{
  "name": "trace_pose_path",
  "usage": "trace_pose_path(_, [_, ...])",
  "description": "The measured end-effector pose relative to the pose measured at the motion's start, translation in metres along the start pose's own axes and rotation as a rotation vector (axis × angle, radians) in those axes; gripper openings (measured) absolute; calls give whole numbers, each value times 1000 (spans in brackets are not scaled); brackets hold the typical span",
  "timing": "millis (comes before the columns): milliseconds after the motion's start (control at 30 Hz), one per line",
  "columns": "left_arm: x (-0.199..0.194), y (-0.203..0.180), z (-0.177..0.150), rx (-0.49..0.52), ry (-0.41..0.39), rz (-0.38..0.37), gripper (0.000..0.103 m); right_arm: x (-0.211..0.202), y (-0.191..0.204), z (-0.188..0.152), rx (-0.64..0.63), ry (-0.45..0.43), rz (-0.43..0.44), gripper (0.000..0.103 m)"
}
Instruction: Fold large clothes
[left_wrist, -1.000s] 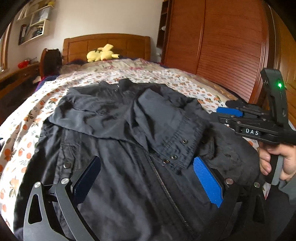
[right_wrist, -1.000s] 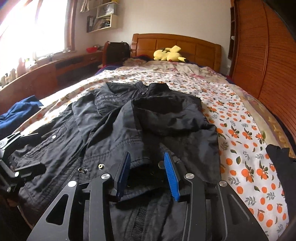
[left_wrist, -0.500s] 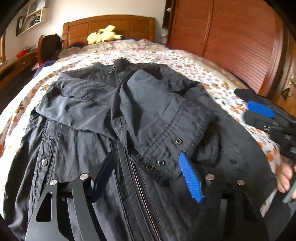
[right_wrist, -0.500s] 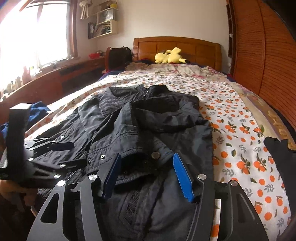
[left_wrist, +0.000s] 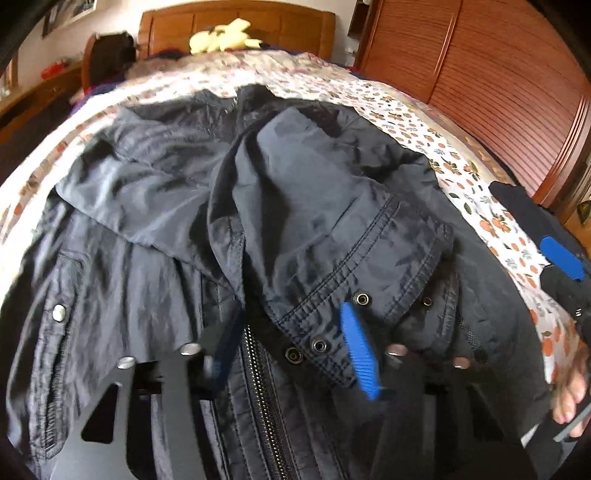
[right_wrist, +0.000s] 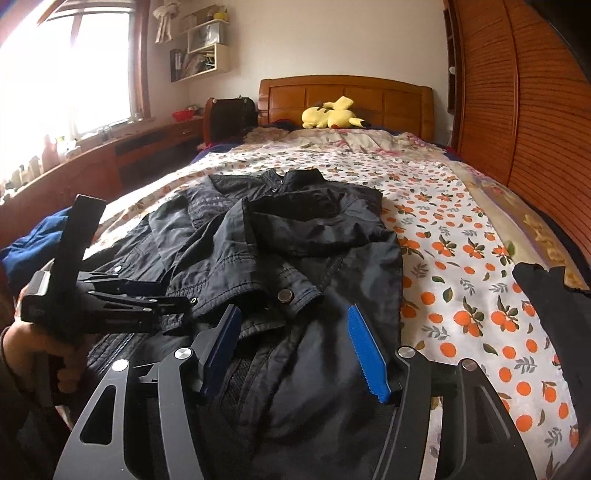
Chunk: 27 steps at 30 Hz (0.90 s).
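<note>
Both grippers: black slotted metal frames, silver round screws, ribbed blue pads (right_wrist: 367, 356); black pistol-style handles.

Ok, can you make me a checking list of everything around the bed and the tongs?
Surface: bed with orange-print sheet, wooden headboard.
Job's things: black jacket spread flat, both sleeves folded across its front, zip partly shut.
Clutter: yellow plush toy by the headboard; blue cloth at the bed's left; dark cloth at the right edge.
Grippers: left tongs closing over the sleeve cuff, not yet pinching; right tongs open above the jacket.
Cables: nothing seen.
Surroundings: window, wall shelf, slatted wardrobe.
</note>
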<state>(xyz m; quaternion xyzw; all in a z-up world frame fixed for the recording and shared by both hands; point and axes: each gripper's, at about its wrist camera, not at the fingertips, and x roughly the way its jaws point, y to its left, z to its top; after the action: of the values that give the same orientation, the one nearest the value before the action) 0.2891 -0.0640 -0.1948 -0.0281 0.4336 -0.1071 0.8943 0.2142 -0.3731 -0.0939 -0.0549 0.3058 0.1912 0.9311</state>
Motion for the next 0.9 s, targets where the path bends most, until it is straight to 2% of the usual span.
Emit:
trace_pose_path(67, [-4, -5, -1, 22, -21, 35, 33, -4, -2, 1, 8, -13, 5, 58])
trace_pose_path(100, [-5, -8, -1, 33, -30, 51, 20, -6, -3, 2, 13, -22, 10, 58])
trace_pose_path(300, [-13, -9, -2, 69, -44, 53, 9, -6, 1, 7, 18, -34, 34, 58])
trace_pose_path(533, [-63, 8, 7, 97, -116, 54, 8, -1, 14, 12, -14, -36, 41, 58])
trace_pose_path(700, [-93, 35, 22, 112, -160, 118, 8, 1, 21, 15, -23, -39, 42, 58])
trace_pose_path(900, [-99, 70, 43, 123, -159, 189, 7, 9, 30, 18, -33, -34, 42, 58])
